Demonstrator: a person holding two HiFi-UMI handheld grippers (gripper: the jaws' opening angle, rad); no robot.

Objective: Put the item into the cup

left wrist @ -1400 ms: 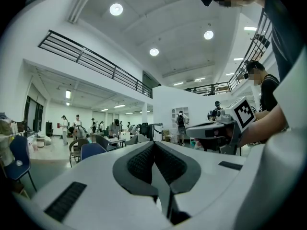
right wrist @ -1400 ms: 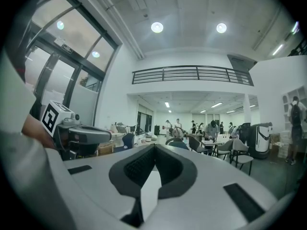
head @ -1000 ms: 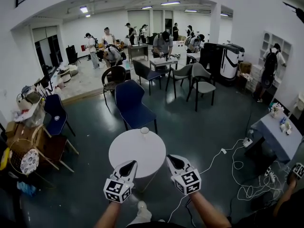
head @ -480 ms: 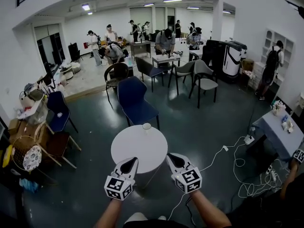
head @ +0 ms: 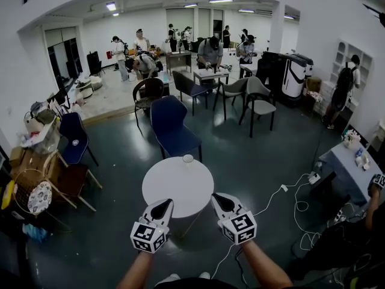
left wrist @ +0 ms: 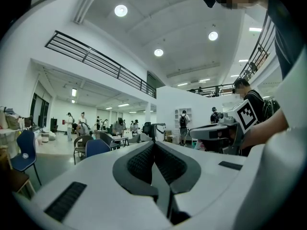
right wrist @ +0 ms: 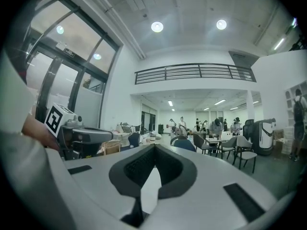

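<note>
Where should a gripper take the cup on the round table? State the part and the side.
Grip the cup by its side wall, coming level from the near side across the round table. It stands upright at the far edge, so the wall looks free all round. The right gripper is shut; open it first.

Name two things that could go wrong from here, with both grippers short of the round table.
1. The cup stands at the table's far edge; a reach across might knock it off.
2. A cable trails over the floor right of the table; a foot might catch it.
</note>
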